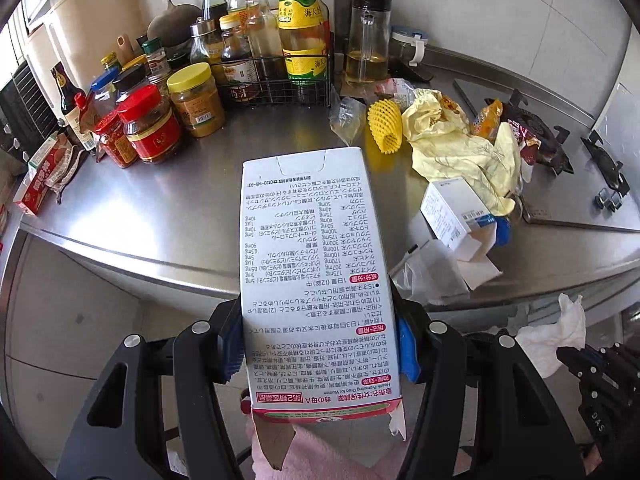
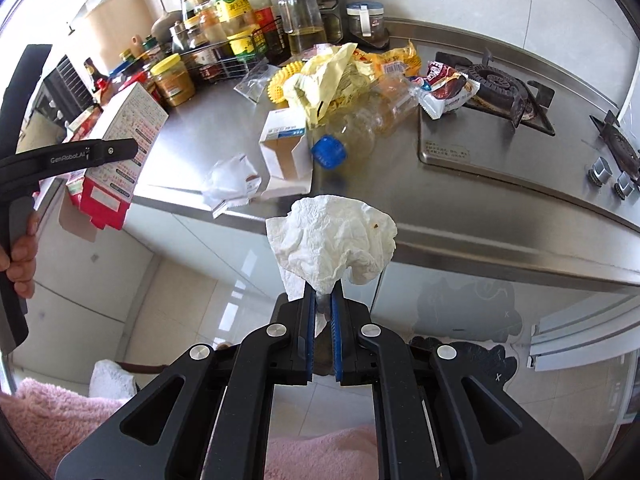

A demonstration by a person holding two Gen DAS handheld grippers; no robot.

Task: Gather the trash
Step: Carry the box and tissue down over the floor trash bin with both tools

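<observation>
Closest to the left wrist lens, a white medicine carton (image 1: 316,280) covered in printed text stands clamped between the blue pads of the left gripper (image 1: 320,340), which is spread about halfway and pressing on the carton's two narrow sides. Its torn red end hangs at 6 o'clock over a pink sleeve (image 1: 320,456), and its far end reaches toward 12 o'clock, above the steel counter's (image 1: 160,216) front edge.

In the right wrist view, the right gripper (image 2: 323,304) is pinched almost fully closed on the tail of a crumpled white paper towel (image 2: 332,240), which blooms out past the fingertips, clear of the counter edge. The carton shows again at 9 o'clock in this view, with a hand (image 2: 20,256) on the left gripper's handle.

Both hands look loaded and held in front of the counter rather than over it, so I judge the step in hand to be carrying two picked pieces off to wherever the trash goes. No bin shows in either view, so where it stands cannot be told.

More rubbish waits on the counter at 1 to 2 o'clock in the left view: a yellow foam net (image 1: 384,124), crumpled yellow paper (image 1: 452,148), snack wrappers (image 1: 516,136), a small opened white box (image 1: 452,212), a clear bottle with a blue cap (image 2: 329,152) and a wadded plastic bag (image 1: 428,276). The condiment jars (image 1: 152,124) and bottles at 10 to 12 o'clock are not trash.

The next move calls for bringing both grippers over a container and opening each; the towel is light and may cling to the pads.
</observation>
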